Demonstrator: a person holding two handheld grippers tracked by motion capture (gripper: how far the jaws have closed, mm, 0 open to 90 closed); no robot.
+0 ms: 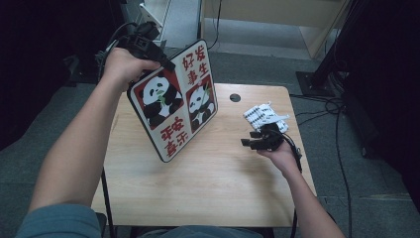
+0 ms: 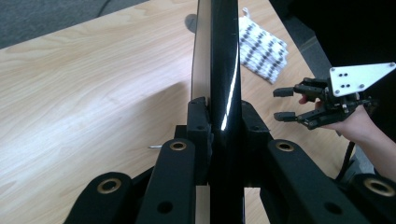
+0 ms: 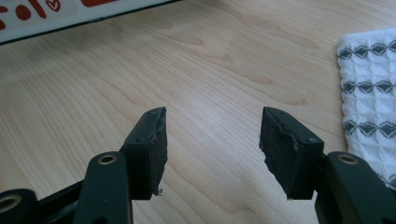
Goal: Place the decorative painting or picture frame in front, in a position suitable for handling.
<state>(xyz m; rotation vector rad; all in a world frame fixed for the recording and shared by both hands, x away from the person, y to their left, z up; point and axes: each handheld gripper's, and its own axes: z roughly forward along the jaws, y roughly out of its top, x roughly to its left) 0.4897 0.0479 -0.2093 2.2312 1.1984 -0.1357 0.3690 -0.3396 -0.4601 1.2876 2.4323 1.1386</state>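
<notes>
A flat board [image 1: 176, 101] with a black rim, panda pictures and red characters hangs tilted above the left half of the wooden table [image 1: 213, 188]. My left gripper [image 1: 166, 62] is shut on its top corner; in the left gripper view the pads [image 2: 200, 123] clamp the board's rim [image 2: 225, 70], seen edge-on. My right gripper [image 1: 252, 139] rests low over the table's right side, open and holding nothing, and is seen too from the left gripper [image 2: 284, 104]. In the right gripper view its jaws [image 3: 212, 140] stand wide over bare wood. A white patterned cloth [image 1: 265, 116] lies just beyond it.
A round hole [image 1: 235, 97] sits near the table's far edge. Cables [image 1: 341, 114] trail over the grey floor to the right. The cloth [image 3: 369, 93] lies close by the right jaw, and the board's lower edge [image 3: 70, 14] crosses the top left of that view.
</notes>
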